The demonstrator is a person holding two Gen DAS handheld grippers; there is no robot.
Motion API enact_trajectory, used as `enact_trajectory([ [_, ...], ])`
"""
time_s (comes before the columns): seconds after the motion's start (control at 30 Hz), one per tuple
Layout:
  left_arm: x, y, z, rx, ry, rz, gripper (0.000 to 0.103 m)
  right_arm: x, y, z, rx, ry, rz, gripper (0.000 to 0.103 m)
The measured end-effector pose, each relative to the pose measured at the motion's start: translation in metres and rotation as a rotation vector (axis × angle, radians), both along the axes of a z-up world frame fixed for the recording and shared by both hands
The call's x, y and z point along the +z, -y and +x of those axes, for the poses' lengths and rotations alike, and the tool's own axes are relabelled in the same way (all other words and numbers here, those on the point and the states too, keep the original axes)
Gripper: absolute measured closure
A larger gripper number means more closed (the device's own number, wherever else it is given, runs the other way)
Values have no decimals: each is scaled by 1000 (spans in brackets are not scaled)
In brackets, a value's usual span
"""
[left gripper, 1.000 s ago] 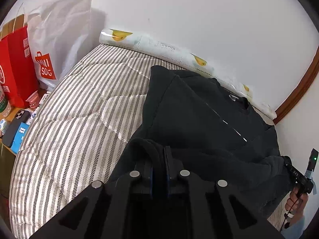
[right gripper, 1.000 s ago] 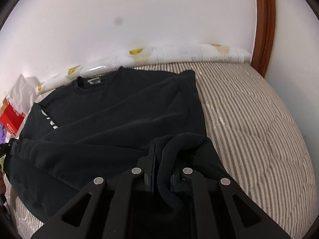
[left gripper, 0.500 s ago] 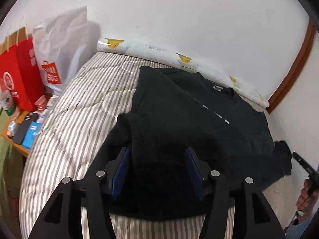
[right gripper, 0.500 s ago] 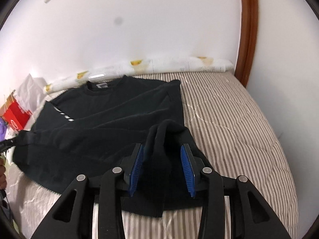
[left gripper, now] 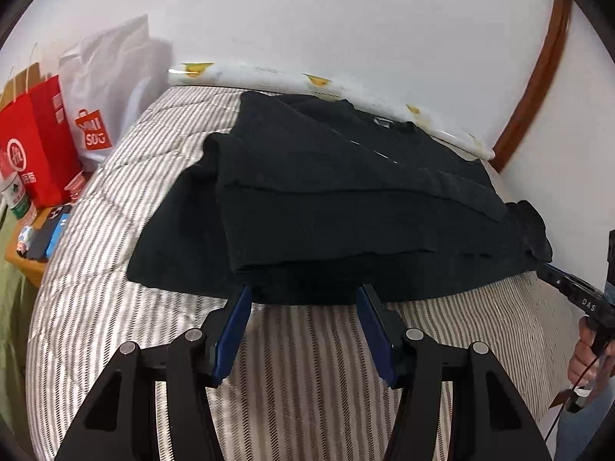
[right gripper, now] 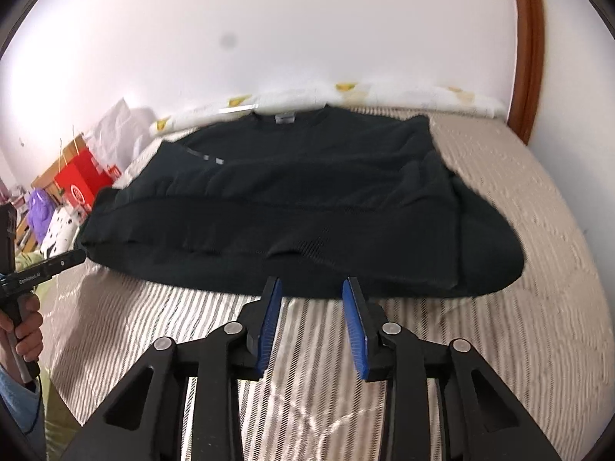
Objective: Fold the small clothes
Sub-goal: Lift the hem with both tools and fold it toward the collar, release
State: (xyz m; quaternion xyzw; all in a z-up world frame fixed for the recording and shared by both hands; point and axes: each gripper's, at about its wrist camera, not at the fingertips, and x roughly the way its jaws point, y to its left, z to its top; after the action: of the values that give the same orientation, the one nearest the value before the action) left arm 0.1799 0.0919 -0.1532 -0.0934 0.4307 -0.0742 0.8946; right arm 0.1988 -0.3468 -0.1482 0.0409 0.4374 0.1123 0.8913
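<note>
A black sweatshirt lies on the striped bed, collar toward the wall, with a folded layer lying across it. My left gripper stands open just short of its near edge, nothing between the blue pads. In the right wrist view the same sweatshirt spreads ahead. My right gripper is also open and empty at that near edge, and its jaws are closing. A hand holds the right gripper's handle at the picture's right edge.
The striped quilt covers the bed. A rolled white pad with yellow prints runs along the wall. Red and white shopping bags and a bedside table stand on the left. A wooden door frame is at right.
Both grippers let go of the black cloth, opened, and drew back to the sweatshirt's near edge. The cloth they held now lies on the garment.
</note>
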Motion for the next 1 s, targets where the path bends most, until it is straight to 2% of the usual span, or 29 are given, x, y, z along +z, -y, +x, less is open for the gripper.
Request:
enact_trajectory([
  [0.27,-10,9,20,-19,-20,-27,49,-9,-2,12,-35,-27,3,76],
  [0.37,-14,11,29,-31,-22,-34,49,-17,0,26,-47,-69,11,77],
  [0.47,-20,16,39,-36,-38,-17,49,-24,0,40,-51,-98,11,82],
  [0.57,-16,25,45,-36,-9,28,49,-22,-3,49,-42,-85,8,83],
  [0.7,-9,22,60,-32,10,17,49,-17,-8,62,-42,-53,-6,85],
  [0.87,-3,18,85,-25,15,26,49,-24,-9,91,-60,-59,-23,86],
  [1.0,1,15,108,-13,20,32,49,-30,0,116,-87,-64,8,86],
])
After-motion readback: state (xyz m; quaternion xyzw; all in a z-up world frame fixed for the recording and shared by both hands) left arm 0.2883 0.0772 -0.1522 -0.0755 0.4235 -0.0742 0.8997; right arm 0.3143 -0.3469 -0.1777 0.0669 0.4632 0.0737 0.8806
